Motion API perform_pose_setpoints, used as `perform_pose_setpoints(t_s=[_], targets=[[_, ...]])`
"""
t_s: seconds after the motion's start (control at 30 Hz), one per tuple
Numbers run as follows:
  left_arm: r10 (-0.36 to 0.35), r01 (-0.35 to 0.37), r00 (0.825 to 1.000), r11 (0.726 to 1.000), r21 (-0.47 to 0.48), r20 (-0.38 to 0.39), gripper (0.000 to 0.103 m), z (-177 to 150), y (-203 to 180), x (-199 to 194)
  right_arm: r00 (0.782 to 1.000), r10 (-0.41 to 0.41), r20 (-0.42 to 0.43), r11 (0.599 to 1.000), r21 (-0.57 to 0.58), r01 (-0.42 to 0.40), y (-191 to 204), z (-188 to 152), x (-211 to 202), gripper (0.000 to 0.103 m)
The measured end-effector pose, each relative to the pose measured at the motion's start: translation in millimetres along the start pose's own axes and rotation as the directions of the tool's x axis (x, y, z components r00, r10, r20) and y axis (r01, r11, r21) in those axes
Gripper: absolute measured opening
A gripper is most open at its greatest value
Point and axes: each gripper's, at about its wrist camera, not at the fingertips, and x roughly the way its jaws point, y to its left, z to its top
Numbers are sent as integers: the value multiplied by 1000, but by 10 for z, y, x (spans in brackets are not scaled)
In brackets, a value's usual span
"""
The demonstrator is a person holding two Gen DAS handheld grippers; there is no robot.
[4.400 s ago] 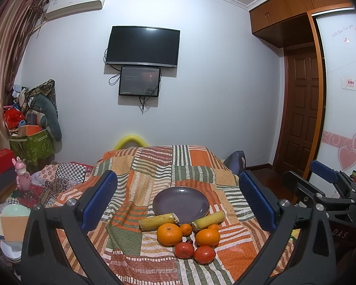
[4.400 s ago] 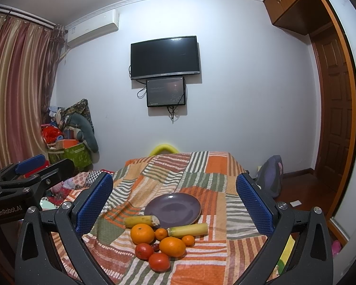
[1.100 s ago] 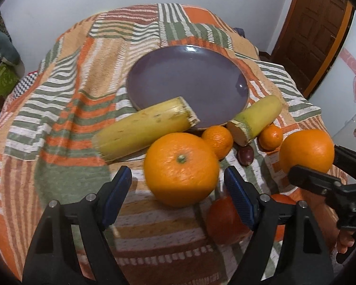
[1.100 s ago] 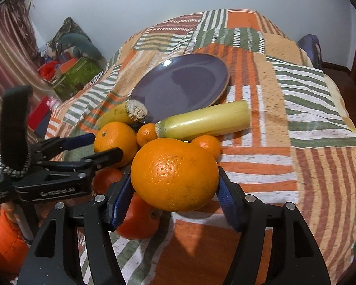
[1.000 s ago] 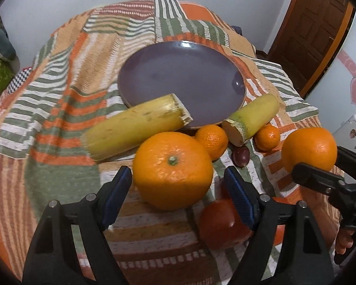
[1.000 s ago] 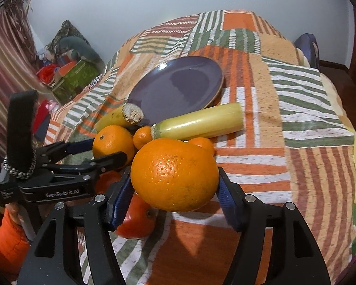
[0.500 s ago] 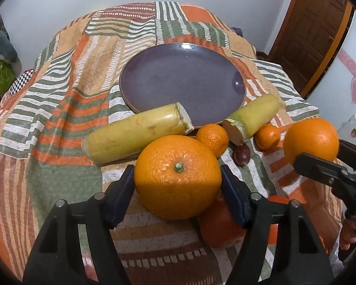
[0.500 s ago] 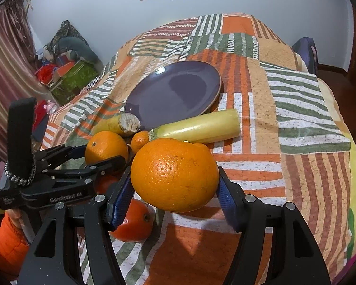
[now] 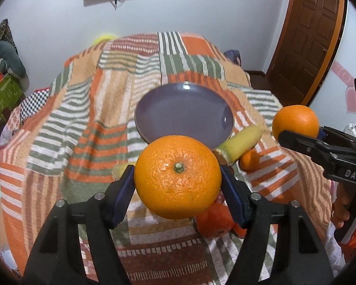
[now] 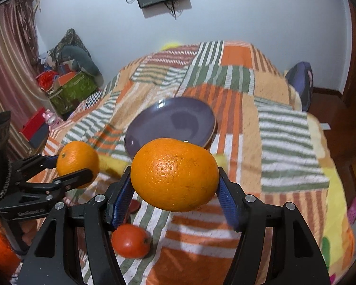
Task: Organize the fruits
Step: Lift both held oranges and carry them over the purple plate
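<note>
1. since the earlier frames both big oranges have left the cloth: the left orange, which lay loose between parted jaws a second ago, is now pinched and raised, and the right orange has come up with it.
2. the left gripper is clamped on its orange, blue pads pressing both flanks, stem end facing the camera. the right gripper is likewise clamped on its own orange.
3. the relation that matters: the purple plate lies straight ahead of and below each held orange, bare, with open cloth between. in the left view it sits just beyond the fruit; in the right view it is ahead and a touch to the left.
4. neither hand looks clearly nearer; the two grippers flank the plate, so i judge they may meet over it if both go in together.
5. the oranges are round, so no long axis governs the set-down; rolling off the shallow rim is the likelier trouble.
6. on the striped cloth remain a yellow cut stalk touching the plate's near edge, a small tangerine and a red tomato.
</note>
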Motion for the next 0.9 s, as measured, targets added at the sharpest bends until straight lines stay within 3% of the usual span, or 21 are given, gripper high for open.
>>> perform_pose_setpoints(t_s=[0.47,0.67,0.9], targets=[[17,-20,990,1000,16,138,69,462,-41,-303,993,-48,107,993,-103,59,75,424,8,62],[6,-6,988,1000,-2,152,69,662,3,-216,988,-63,139,989,-127,81,70,564,67,62],[45,-47,988,999,14,148,69,856,16,4,984,-74,160,986,-134,96,13,735,207,62]])
